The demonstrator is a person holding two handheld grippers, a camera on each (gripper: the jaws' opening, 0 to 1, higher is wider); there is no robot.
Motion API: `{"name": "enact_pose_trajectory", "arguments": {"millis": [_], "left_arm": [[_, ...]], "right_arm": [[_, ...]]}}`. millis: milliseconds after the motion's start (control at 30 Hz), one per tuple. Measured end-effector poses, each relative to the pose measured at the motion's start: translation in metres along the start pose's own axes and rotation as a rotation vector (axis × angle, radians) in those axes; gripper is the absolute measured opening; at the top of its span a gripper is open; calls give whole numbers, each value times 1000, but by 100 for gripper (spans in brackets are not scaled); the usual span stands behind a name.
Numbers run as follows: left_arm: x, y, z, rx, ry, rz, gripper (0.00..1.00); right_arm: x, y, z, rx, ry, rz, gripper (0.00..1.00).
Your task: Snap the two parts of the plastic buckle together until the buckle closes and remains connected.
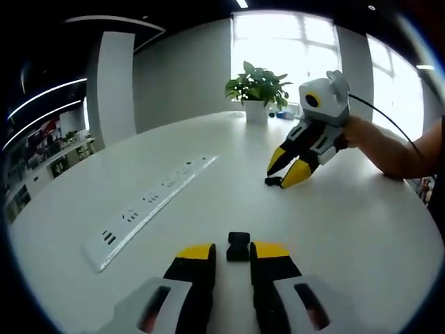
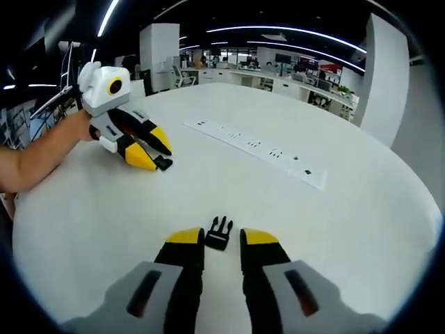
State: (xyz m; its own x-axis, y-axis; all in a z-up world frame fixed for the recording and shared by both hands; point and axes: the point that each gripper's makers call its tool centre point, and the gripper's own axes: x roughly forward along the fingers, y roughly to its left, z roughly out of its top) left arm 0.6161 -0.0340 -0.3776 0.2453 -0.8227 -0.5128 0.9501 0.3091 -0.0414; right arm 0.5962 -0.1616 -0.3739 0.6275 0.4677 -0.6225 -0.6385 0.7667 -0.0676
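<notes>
A black socket half of the buckle (image 1: 238, 245) lies on the white table (image 1: 348, 229), between the yellow tips of my left gripper (image 1: 233, 252), which is open around it. The pronged half (image 2: 219, 234) lies between the tips of my right gripper (image 2: 222, 238), also open. In the left gripper view the right gripper (image 1: 277, 178) stands across the table with the pronged half (image 1: 273, 182) at its tips. The right gripper view has the left gripper (image 2: 162, 158) far left, the socket half (image 2: 163, 163) at its tips.
A long white power strip (image 1: 149, 202) (image 2: 257, 149) is set flat in the round table (image 2: 361, 229). A potted plant (image 1: 257, 90) stands at the far edge by the window. A person's forearm (image 1: 389, 149) (image 2: 35, 156) holds each gripper. Office desks lie beyond.
</notes>
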Motion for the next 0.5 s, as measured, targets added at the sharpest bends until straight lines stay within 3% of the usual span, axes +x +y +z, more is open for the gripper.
{"name": "enact_pose_trajectory", "arguments": {"millis": [500], "left_arm": [[1, 1, 0, -2, -2, -6, 14]], "right_arm": [[0, -1, -1, -2, -36, 25, 13]]}}
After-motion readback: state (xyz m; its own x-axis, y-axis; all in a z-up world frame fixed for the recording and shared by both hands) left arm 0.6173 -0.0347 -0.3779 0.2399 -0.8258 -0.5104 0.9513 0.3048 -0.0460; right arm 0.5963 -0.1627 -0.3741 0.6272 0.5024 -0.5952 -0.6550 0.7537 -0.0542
